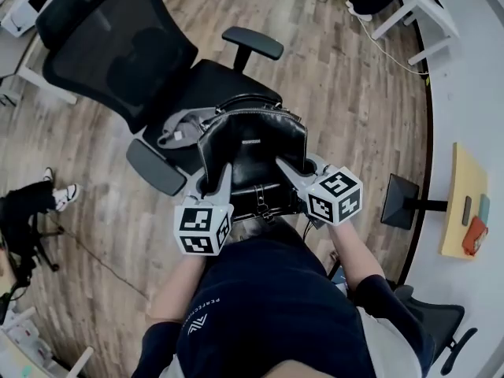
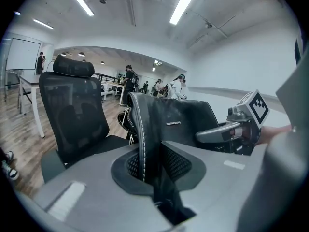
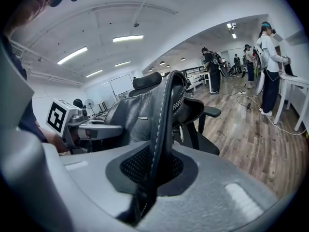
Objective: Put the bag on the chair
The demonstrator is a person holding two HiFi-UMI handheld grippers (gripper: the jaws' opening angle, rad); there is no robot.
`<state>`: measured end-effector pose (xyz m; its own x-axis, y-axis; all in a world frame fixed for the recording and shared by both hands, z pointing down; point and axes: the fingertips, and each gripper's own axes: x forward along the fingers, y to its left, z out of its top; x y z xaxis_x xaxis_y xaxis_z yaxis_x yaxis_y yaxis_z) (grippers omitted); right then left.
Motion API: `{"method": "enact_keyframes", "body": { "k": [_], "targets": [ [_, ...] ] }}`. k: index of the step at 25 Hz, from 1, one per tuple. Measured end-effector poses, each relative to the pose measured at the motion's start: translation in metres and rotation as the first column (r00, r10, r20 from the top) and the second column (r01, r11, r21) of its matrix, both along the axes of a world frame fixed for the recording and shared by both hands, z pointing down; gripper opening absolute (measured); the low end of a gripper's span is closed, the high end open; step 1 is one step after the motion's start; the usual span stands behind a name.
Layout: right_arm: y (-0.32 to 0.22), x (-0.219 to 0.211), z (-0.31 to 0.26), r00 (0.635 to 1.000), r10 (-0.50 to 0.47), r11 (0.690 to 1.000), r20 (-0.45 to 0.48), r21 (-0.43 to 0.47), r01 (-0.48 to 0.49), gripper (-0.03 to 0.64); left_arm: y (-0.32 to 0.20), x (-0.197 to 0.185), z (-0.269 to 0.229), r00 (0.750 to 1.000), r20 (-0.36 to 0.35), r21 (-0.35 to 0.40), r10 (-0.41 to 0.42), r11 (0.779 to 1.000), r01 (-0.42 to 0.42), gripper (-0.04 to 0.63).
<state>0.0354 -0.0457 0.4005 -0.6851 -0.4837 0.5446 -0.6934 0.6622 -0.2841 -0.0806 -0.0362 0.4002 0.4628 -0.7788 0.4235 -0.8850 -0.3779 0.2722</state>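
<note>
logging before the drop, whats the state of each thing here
bag: upright, held at both side edges, over the seat's front
left gripper: shut on bag's edge
right gripper: shut on bag's other edge
chair: grey cloth crumpled on its seat

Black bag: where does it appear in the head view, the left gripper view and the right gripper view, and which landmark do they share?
Head view: black bag at centre, between left gripper and right gripper.
Left gripper view: centre, its stitched edge clamped in the jaws.
Right gripper view: centre, its stitched edge clamped in the jaws.
Shared landmark: the black office chair, beyond the bag in all three.
</note>
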Motion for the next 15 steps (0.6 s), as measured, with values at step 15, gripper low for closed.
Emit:
{"method": "enact_keyframes", "body": {
  "k": [15],
  "targets": [
    [-0.135, 0.010, 0.047, 0.993, -0.107, 0.992, 0.044, -0.060, 0.110, 0.029, -0.123, 0.012, 0.042, 0.989, 0.087, -0.050, -0.123, 0.991, 0.128, 0.077]
  ]
}}
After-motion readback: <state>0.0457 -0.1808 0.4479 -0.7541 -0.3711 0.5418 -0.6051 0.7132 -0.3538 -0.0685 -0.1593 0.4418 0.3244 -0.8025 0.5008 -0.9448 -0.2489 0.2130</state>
